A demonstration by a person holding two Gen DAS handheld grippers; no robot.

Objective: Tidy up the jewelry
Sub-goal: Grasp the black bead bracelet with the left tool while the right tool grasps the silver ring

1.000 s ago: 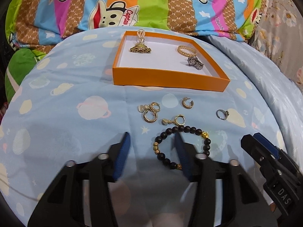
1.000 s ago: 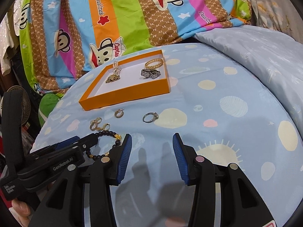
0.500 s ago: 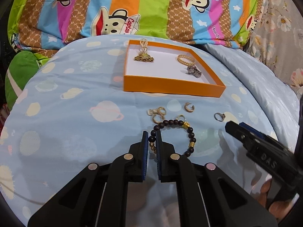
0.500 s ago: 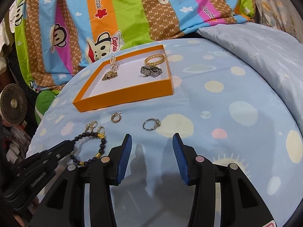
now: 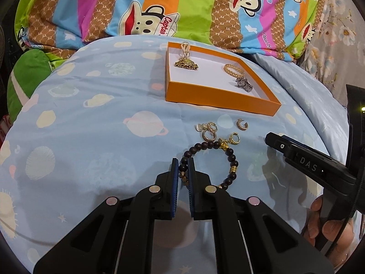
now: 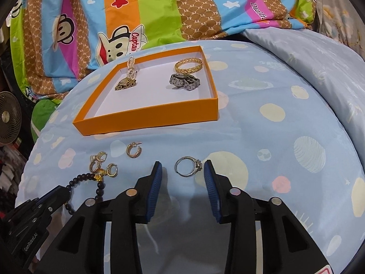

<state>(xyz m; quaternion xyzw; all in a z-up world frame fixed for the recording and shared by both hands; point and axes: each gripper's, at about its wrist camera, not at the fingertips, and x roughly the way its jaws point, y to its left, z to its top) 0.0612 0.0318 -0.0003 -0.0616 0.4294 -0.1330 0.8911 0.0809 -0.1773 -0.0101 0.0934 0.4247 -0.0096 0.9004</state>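
I'm pinching the beaded bracelet (image 5: 208, 159) in left gripper (image 5: 182, 171) | right gripper (image 6: 182, 171) straddling silver ring (image 6: 188, 166), unclosed | next: orange tray (image 5: 219, 100), 1 o'clock.

I am working in a bedroom at home. Everything lies on a bed (image 6: 285, 96) made up with a pale blue sheet printed with planets and shells. Behind it is a bright striped quilt (image 6: 146, 6) with cartoon monkey faces, and a floral fabric (image 5: 340, 34) hangs at the right edge. A small electric fan (image 6: 6, 118) stands at the left, beside what looks like cluttered household storage.
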